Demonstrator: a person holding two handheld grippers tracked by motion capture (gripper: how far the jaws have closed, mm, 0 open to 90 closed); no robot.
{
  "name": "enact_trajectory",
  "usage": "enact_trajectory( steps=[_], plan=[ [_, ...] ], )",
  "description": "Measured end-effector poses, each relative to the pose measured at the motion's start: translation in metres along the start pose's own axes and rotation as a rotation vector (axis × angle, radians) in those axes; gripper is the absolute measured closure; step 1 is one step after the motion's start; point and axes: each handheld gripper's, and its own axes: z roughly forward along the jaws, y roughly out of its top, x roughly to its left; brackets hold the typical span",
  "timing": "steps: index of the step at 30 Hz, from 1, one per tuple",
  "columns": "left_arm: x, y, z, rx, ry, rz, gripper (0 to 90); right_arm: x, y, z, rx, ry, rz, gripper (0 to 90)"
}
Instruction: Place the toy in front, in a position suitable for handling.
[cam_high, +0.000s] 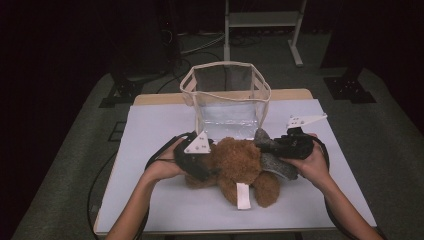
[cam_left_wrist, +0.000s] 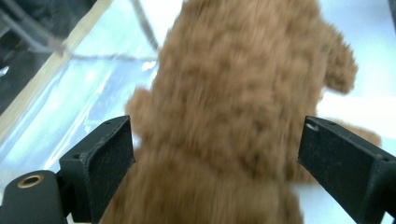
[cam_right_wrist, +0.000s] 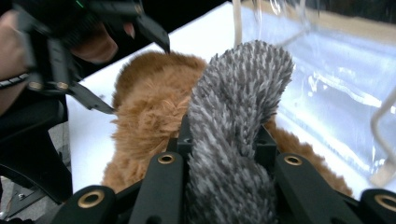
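A brown plush bear (cam_high: 242, 162) lies on the white table cover, a white tag (cam_high: 243, 196) at its near end. My left gripper (cam_high: 209, 161) is at the bear's left side. In the left gripper view its jaws (cam_left_wrist: 217, 126) stand wide apart, open, with the blurred bear's body (cam_left_wrist: 233, 102) between them. My right gripper (cam_high: 270, 146) is at the bear's right side, shut on a grey furry plush piece (cam_high: 276, 166). In the right gripper view that grey piece (cam_right_wrist: 238, 93) rises from between the jaws (cam_right_wrist: 225, 140), and the bear (cam_right_wrist: 149, 107) lies behind it.
A clear plastic bag with cream trim (cam_high: 225, 65) stands open just behind the bear, its mouth toward me. The white cover (cam_high: 160, 125) spans the table. Beyond the table's far edge are a metal stand's legs (cam_high: 295, 45) and dark floor.
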Motion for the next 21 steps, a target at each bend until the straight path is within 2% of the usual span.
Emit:
enact_trajectory(
  steps=[4,5,6,10,11,12,14,15,16,18,21],
  plan=[
    [0.001,-0.011,0.003,0.029,0.000,-0.017,9.5,0.015,0.022,0.005,-0.009,0.014,-0.066,71.6],
    [0.001,-0.011,0.003,0.029,0.000,-0.017,9.5,0.015,0.022,0.005,-0.009,0.014,-0.066,71.6],
    [0.000,-0.014,0.007,0.035,-0.001,-0.015,9.1,0.020,0.029,0.014,0.010,0.020,-0.091,71.5],
    [0.002,-0.020,0.004,0.024,0.006,-0.022,8.6,0.021,0.027,0.026,0.052,0.028,-0.109,71.3],
    [0.004,-0.026,-0.001,0.026,0.015,-0.031,8.5,0.016,0.019,0.029,0.086,0.009,-0.107,71.4],
    [0.005,-0.029,-0.003,0.024,0.019,-0.040,8.5,0.013,0.015,0.029,0.092,0.004,-0.092,71.4],
    [0.006,-0.032,-0.006,0.021,0.026,-0.055,6.8,0.004,0.006,0.027,0.085,0.014,-0.053,71.4],
    [0.009,-0.039,-0.012,0.026,0.038,-0.071,6.8,-0.003,-0.001,0.025,0.072,0.020,-0.020,71.4],
    [0.009,-0.039,-0.012,0.026,0.038,-0.071,6.7,-0.005,-0.004,0.025,0.069,0.022,-0.010,71.4],
    [0.011,-0.048,-0.015,0.027,0.040,-0.105,4.8,-0.008,-0.010,0.024,0.059,0.030,0.007,71.4],
    [0.010,-0.056,-0.015,0.030,0.031,-0.115,3.4,-0.008,-0.014,0.024,0.053,0.036,0.016,71.4]
  ],
)
